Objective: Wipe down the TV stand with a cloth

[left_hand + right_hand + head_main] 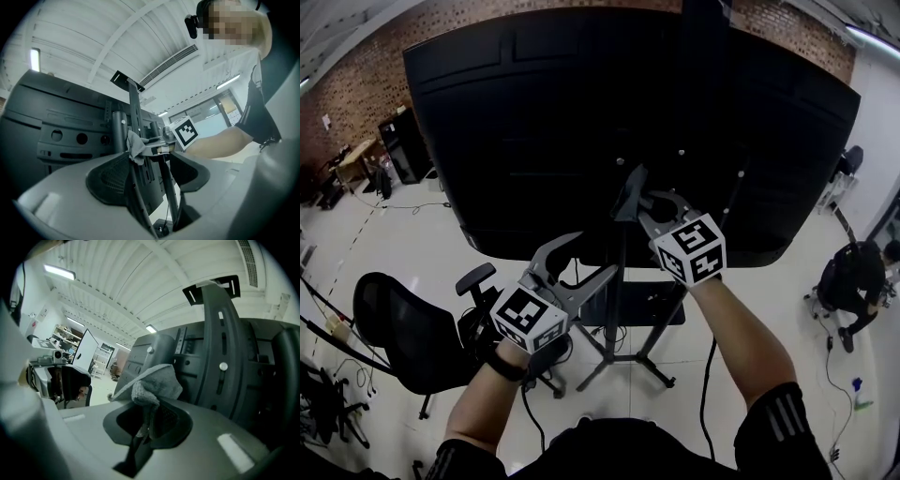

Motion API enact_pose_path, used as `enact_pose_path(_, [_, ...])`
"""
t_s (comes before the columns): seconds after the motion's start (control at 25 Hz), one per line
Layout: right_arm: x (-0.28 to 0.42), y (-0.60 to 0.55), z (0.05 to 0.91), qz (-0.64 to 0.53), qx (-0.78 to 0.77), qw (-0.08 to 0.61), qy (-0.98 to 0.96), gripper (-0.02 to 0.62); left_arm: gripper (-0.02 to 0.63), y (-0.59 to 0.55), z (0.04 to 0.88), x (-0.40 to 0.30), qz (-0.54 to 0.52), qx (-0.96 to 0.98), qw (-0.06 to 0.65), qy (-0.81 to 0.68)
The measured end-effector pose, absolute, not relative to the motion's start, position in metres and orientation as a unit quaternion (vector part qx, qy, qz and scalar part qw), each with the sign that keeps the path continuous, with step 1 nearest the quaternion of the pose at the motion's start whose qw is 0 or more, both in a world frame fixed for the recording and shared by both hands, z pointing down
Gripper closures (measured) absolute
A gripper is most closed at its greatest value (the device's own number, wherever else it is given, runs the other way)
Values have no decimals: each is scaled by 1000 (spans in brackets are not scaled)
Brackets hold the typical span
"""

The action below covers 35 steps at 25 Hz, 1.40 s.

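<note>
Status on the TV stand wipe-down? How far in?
Done: the grey fabric cloth is already picked up, pinched in the right claw. In hand: it is up at the upper mounting bracket of the black metal TV stand, behind the black TV; the left claw is open around a stand strut. Left: probably the shelf and legs; nothing shows which parts are already clean.

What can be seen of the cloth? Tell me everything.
The cloth is grey and fuzzy, like microfibre, bunched into a wad with one corner sticking out to the side. The right gripper has its jaws shut on its lower folds, holding it up at the round upright post of the TV stand.
</note>
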State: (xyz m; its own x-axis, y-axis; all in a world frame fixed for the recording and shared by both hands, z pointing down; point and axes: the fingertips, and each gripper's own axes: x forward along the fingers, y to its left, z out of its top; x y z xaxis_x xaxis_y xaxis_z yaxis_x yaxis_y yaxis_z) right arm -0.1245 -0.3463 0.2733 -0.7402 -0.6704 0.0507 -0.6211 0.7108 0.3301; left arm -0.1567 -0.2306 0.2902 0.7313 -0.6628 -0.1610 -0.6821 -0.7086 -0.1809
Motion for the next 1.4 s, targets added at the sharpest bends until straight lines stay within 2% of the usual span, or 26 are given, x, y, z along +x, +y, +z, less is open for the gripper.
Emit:
enact_pose_path(0.64, [-120,-349,403,-99,357,124,-921,563,308,-255,388,-157,-12,-931,37,362])
enact_pose_path(1.4, [-126,-345,606,-16,340,227,-912,538,313,-265,530,-163,-47,-935,-61,346])
